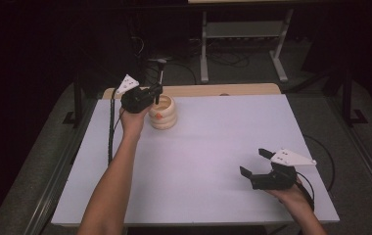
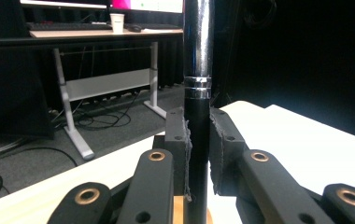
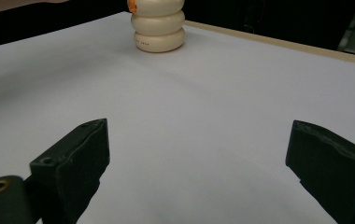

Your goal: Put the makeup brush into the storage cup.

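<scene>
The left gripper [image 1: 155,93] is clamped tight on a slim black stick [image 2: 198,93] with silver rings, holding it upright right over the mouth of the cream ribbed pot [image 1: 162,112]. That pot sits at about 11 o'clock on the white table [image 1: 208,161], close to the far edge, where a tan strip of the tabletop shows. In the left gripper view the pads [image 2: 185,154] squeeze the stick low on its shaft, so most of its length stands free above the grip.

The right gripper [image 1: 254,162] is idling around 4 o'clock with its jaws spread wide and nothing between them.

What I'd worry about: the pot looks light and nothing steadies it. If the stick comes down off-centre and catches the rim, I'd guess the pot tips or scoots toward that far edge. A thin, glossy shaft could also swivel in the pads.

Room-wise, the whole middle of the table is bare, so the right gripper could slide up toward 11 o'clock to brace the pot.
</scene>
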The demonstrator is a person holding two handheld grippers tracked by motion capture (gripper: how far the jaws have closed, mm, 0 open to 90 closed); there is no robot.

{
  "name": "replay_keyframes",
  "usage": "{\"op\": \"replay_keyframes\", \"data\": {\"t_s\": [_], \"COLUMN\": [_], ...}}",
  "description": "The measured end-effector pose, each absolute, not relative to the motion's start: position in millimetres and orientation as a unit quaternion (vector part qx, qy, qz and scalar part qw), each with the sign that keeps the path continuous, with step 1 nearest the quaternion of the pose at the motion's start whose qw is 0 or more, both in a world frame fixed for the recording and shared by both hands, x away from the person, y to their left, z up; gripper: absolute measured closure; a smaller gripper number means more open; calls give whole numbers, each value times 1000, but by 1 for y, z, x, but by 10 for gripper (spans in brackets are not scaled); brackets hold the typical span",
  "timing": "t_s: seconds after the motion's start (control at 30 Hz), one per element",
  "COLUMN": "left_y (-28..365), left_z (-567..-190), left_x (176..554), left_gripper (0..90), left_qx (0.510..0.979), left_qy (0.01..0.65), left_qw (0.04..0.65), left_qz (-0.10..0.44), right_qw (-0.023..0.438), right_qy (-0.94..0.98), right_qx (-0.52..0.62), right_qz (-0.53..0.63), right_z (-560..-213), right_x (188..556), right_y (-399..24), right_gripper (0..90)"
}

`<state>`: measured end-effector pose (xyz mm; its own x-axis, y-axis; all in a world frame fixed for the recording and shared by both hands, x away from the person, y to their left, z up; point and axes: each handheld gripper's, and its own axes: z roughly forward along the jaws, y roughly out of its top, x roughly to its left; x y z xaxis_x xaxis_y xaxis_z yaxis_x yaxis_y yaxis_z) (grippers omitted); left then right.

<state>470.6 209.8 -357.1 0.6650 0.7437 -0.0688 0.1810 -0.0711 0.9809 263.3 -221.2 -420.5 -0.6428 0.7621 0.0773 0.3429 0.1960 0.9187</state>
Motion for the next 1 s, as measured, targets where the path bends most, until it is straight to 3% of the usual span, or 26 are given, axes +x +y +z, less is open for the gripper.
{"op": "replay_keyframes", "data": {"t_s": [1.0], "left_y": [207], "left_z": [-387], "left_x": [486], "left_gripper": [789], "left_qx": [709], "left_qy": [359], "left_qw": [560], "left_qz": [235], "right_qw": [200], "right_qy": [748], "right_qx": [369], "right_qz": [514], "right_z": [-422], "right_x": [265], "right_y": [-221], "right_gripper": [59]}}
